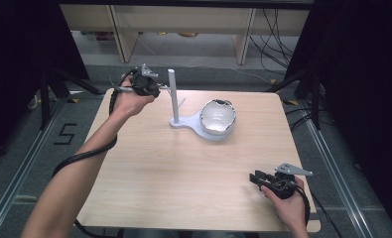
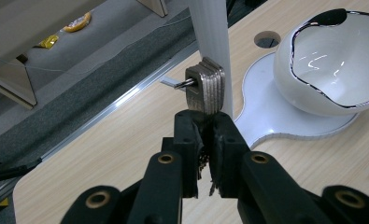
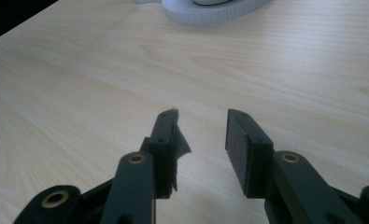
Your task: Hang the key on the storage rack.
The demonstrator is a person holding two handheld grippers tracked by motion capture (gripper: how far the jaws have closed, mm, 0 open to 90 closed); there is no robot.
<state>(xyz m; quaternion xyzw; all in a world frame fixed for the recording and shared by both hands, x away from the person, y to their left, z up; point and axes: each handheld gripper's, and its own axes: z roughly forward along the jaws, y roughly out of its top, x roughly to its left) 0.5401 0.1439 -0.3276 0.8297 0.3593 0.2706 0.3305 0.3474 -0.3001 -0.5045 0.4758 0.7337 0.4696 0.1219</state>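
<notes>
My left gripper [image 2: 205, 133] is clamped on a stack of flat metal pieces [image 2: 206, 88] hanging on a thin peg of the white post [image 2: 211, 32]. Just right of that post, a white bowl [image 2: 329, 63] sits on the stand's base [image 2: 271, 116]. My right gripper [image 3: 202, 135] rests with its jaws apart over bare table [image 3: 79, 84], well short of the stand.

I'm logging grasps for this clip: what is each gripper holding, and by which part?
The left gripper grips a small stack of flat metal plates by its lower edge, beside the white post. The right gripper is open, holding nothing.
</notes>
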